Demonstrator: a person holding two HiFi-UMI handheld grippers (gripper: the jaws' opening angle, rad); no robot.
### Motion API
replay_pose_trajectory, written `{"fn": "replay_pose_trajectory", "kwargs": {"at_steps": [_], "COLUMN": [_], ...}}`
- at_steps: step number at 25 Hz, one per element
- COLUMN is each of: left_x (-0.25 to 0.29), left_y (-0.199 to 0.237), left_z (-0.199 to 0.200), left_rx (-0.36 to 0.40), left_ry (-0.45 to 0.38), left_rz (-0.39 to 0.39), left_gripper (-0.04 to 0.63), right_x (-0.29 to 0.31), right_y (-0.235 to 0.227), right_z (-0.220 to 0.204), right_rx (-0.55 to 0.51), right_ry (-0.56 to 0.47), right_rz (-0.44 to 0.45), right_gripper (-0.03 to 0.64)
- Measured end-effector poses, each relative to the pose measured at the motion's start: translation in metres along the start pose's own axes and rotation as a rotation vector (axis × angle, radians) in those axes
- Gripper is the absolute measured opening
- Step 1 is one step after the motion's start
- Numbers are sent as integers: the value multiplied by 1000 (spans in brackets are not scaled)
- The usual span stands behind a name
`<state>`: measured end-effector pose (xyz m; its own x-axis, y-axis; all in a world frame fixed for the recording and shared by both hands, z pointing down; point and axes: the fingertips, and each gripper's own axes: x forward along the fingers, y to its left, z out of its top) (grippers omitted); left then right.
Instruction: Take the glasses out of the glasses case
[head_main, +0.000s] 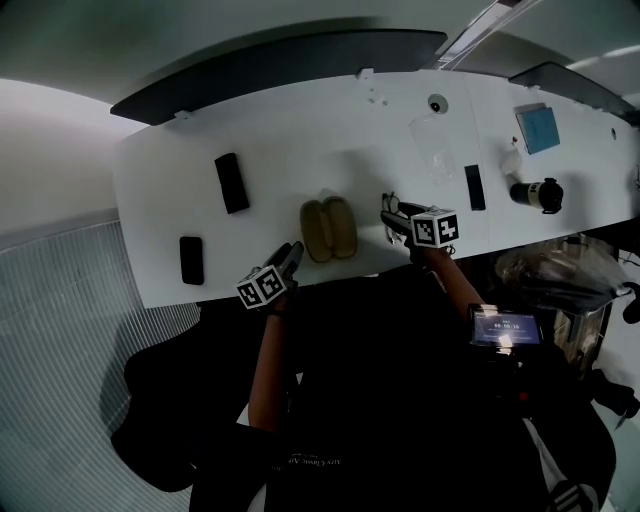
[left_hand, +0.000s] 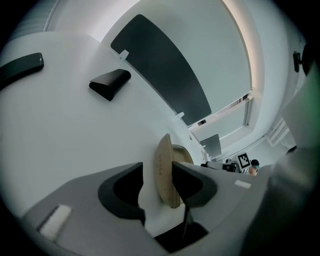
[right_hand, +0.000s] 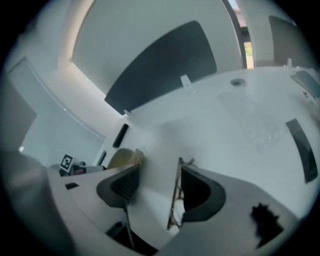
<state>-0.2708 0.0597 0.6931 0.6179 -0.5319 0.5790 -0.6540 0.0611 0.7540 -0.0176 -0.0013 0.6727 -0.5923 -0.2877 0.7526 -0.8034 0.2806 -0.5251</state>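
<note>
**Let go without a snag**

Head view: glasses case (head_main: 328, 228) open by the near edge of the table (head_main: 300, 150); glasses (head_main: 391, 206) just right of it and outside it, at the tips of the right hand-held gripper (head_main: 392, 218); left hand-held gripper (head_main: 293, 252) at the case's near-left corner.

Left gripper view: left hand-held gripper (left_hand: 157, 186) open, the edge of the glasses case (left_hand: 164, 167) between the jaws, against one, clear of the other. Judged a steadying post, not a clamp: hold position, no squeezing, no levering.

Right gripper view: right hand-held gripper (right_hand: 160, 189) wide open, glasses (right_hand: 175, 202) against one jaw, nothing pinched. Looks like a set-down: check for a flat seat on the table, then draw straight back along the jaws, no sideways sweep, to avoid hooking and dragging the glasses.
</note>
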Motion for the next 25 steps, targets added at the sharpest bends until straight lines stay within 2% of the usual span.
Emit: {"fn": "replay_pose_trajectory", "kwargs": {"at_steps": [1,3,5,7,9,12,15,19,22,25], "left_x": [2,8,11,12,15,17,19,28,33,41], "left_y": [0,0,-1,1,-3,-24,-45,-70,-80,-93], "left_z": [-1,-2,-3,-2,-4,-4,-8,-4,-6,-11], "left_rx": [0,-25,-65,-85,-63,55,154,148,139,168], "left_ry": [-13,-49,-84,-107,-85,3,71,102,115,142], "left_rz": [-26,-108,-182,-207,-206,-207,-265,-358,-367,-372], "left_gripper": [179,117,75,5,3,5,5,5,5,5], "right_x": [-6,-8,3,21,31,35,41,55,58,52], "right_y": [11,41,69,83,83,74,76,75,75,75], "right_z": [10,19,11,-5,-22,-40,-53,-56,-61,-58], "right_rx": [-42,-179,-318,-404,-441,-527,-597,-640,-683,-677], "right_ry": [-48,-80,-42,29,105,184,213,242,263,247], "right_rz": [29,95,135,143,119,63,58,77,91,103], "right_gripper": [270,270,268,260,256,256,255,255,255,255]}}
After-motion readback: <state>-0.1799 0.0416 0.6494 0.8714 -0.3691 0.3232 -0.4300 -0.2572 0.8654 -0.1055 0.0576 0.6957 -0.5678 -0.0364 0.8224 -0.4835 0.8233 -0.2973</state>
